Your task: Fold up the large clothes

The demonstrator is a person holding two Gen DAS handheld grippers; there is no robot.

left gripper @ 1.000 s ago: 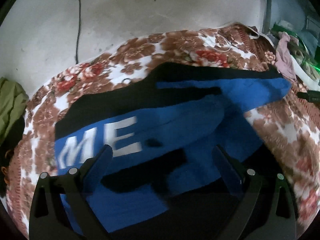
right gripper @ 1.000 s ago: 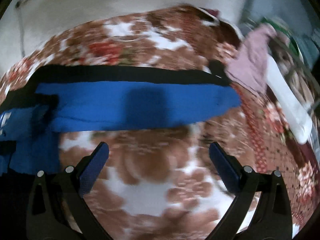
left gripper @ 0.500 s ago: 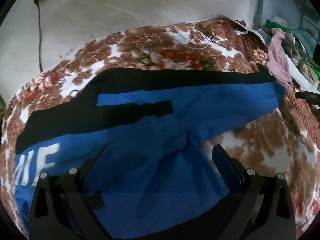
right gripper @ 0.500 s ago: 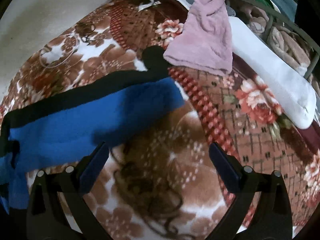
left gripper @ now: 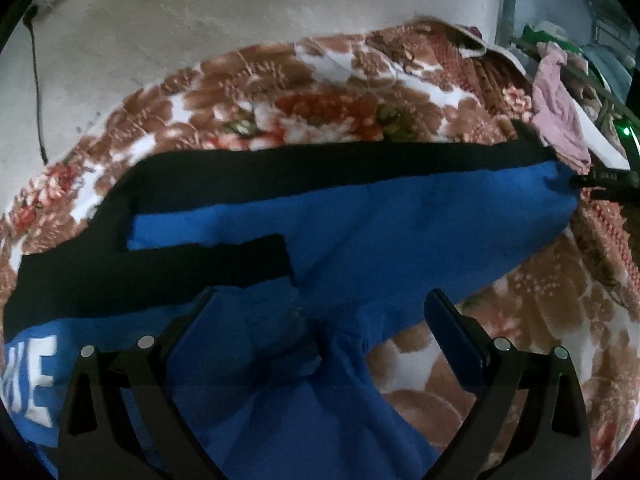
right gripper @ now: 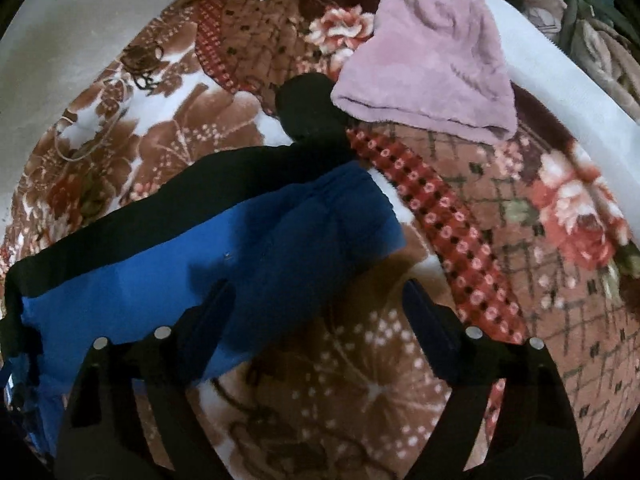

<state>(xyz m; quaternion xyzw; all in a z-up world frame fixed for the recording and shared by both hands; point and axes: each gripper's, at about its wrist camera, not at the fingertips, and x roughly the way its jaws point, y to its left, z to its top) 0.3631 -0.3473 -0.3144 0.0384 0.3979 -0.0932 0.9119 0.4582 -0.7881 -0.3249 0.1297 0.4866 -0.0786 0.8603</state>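
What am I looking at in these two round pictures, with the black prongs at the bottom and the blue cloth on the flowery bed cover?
Each round picture comes from a fisheye camera mounted on a hand-held gripper, looking forward along its two fingers. A person carries one in each hand; there is no robot arm. The black prongs are those fingers.

The left gripper is open over the bunched middle of the blue and black fleece garment with white letters. The right gripper is also open, near the garment's narrow far end. Neither holds anything.

The garment lies stretched across the brown and white floral blanket. Beyond its far end a pink fuzzy cloth and a white cloth lie at the blanket's edge. A black cable hangs down the pale wall behind.
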